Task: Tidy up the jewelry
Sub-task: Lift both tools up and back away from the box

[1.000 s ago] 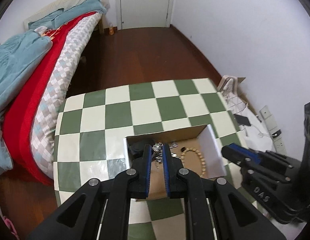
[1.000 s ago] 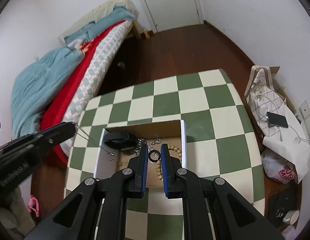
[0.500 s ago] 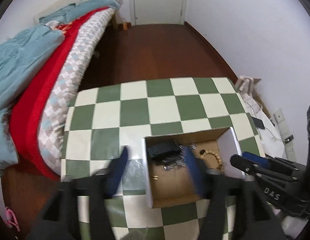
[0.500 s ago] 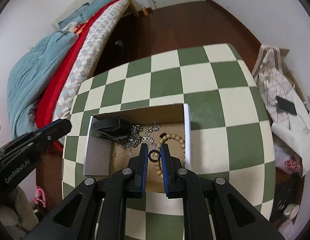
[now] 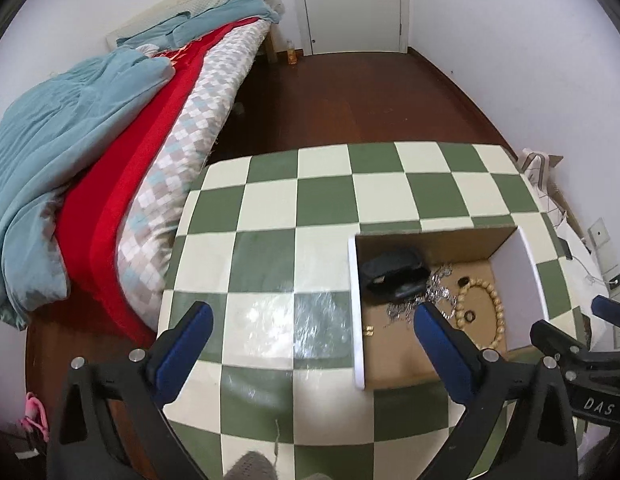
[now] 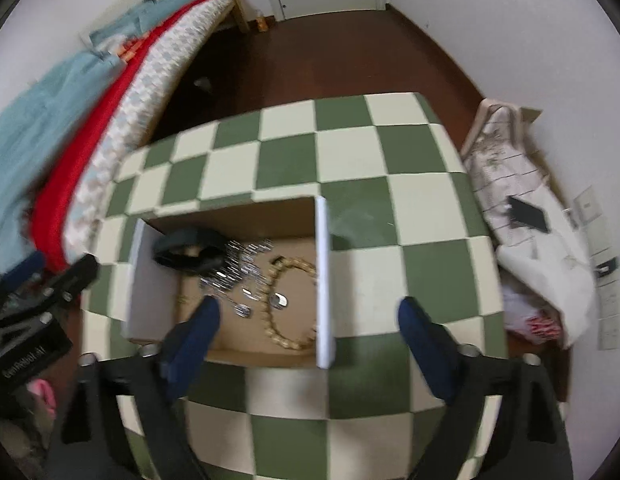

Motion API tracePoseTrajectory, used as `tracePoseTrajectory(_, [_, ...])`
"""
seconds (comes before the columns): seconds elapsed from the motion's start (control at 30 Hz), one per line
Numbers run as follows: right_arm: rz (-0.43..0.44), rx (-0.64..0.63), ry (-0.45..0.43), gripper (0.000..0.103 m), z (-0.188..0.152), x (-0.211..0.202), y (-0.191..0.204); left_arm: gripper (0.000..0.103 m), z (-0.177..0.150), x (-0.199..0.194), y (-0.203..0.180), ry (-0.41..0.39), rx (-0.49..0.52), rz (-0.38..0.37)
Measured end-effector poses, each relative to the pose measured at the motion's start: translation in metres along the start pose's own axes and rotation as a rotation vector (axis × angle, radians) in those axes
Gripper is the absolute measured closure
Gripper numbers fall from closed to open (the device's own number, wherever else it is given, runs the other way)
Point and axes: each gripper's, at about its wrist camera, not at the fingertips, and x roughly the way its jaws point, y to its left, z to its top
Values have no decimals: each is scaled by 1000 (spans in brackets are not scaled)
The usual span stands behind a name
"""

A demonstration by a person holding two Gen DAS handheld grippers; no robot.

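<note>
left gripper (image 5: 310, 316) spread wide, nothing gripped, jaws just opened | right gripper (image 6: 308, 310) same, just opened, empty | jewelry box (image 6: 322, 280) sat on checkered surface (image 5: 270, 208) | bead bracelet (image 6: 288, 304) found right under right gripper, so that one's nearer

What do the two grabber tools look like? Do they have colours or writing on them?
Both tools are black frames with two long fingers each, tipped with blue pads, and round silver screws at the joints. The right tool has white "DAS" letters on its side. The left tool has white lettering too, too blurred to read.
</note>
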Motion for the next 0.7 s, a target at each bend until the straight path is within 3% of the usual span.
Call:
tracePoseTrajectory(0.1, [-56,-17,14,0,-12,3,2,0,-9,-3,-2,2,-1,6])
tracePoseTrajectory(0.3, [-92,-10,-2,0,-32,-6,0,1,-25,-24,2,-20,-28,7])
tracePoseTrajectory(0.7, [-139,-25,-157,0,-70,-85,8,1,-59,-110,12,-137,-60,-16])
